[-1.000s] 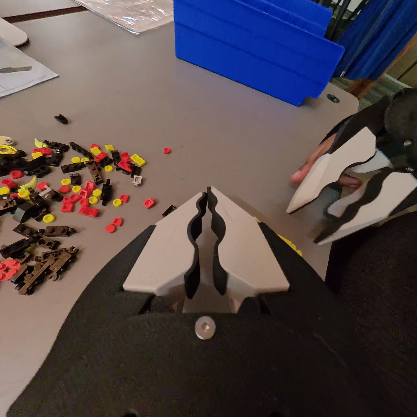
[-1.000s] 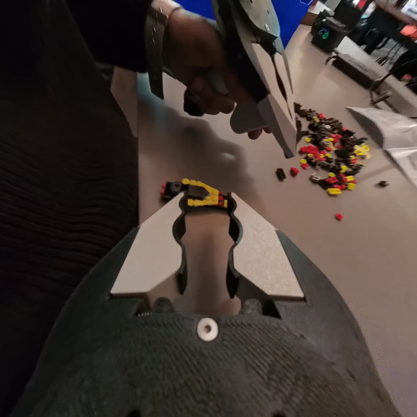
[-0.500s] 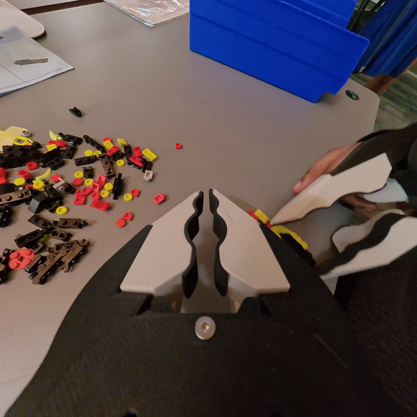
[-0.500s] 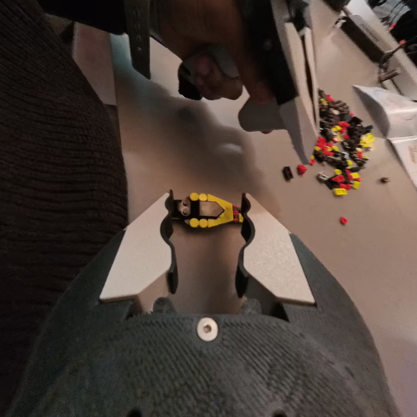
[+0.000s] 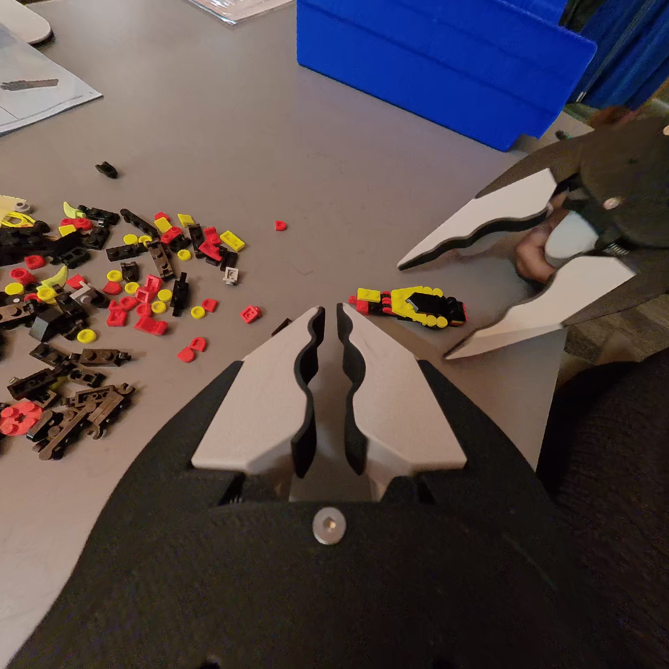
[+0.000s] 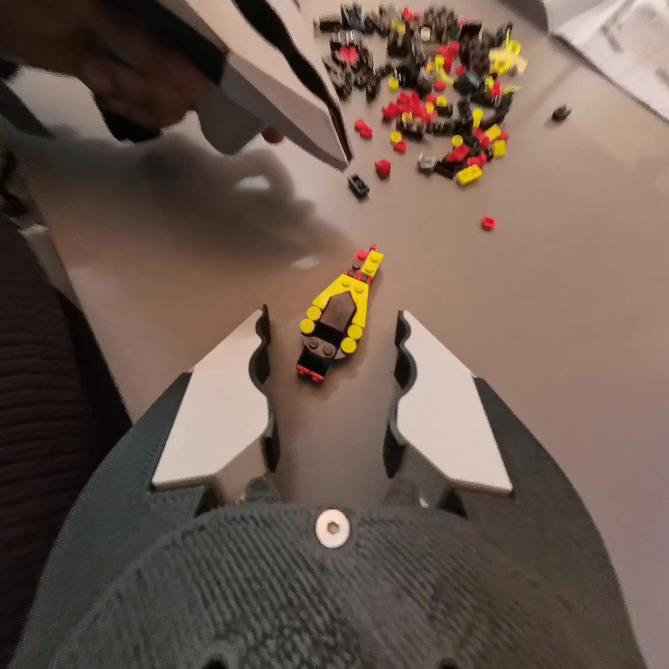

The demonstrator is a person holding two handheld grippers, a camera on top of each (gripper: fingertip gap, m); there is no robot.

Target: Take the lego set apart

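Observation:
A small yellow, black and red lego assembly (image 5: 409, 307) lies flat on the grey table (image 5: 325, 163), touching neither gripper. My right gripper (image 6: 331, 313) is open and low over it; the assembly's black rear end (image 6: 318, 358) lies between the fingertips, with gaps on both sides. In the left wrist view the right gripper (image 5: 423, 311) shows open at the assembly's right end. My left gripper (image 5: 330, 307) is shut and empty, just left of the assembly. It shows at the upper left of the right wrist view (image 6: 345, 163), above the table.
A pile of loose black, red and yellow pieces (image 5: 108, 289) lies at the left and shows far off in the right wrist view (image 6: 452, 90). A blue bin (image 5: 434, 65) stands at the back. Paper sheets (image 5: 29, 94) lie at the far left. The table edge is close on the right. About 8 centimetres separates my left fingertips from my right.
My right gripper has opened wider and turned, so the assembly now lies lengthways between its fingers. My left gripper has shifted left, uncovering the assembly in its view.

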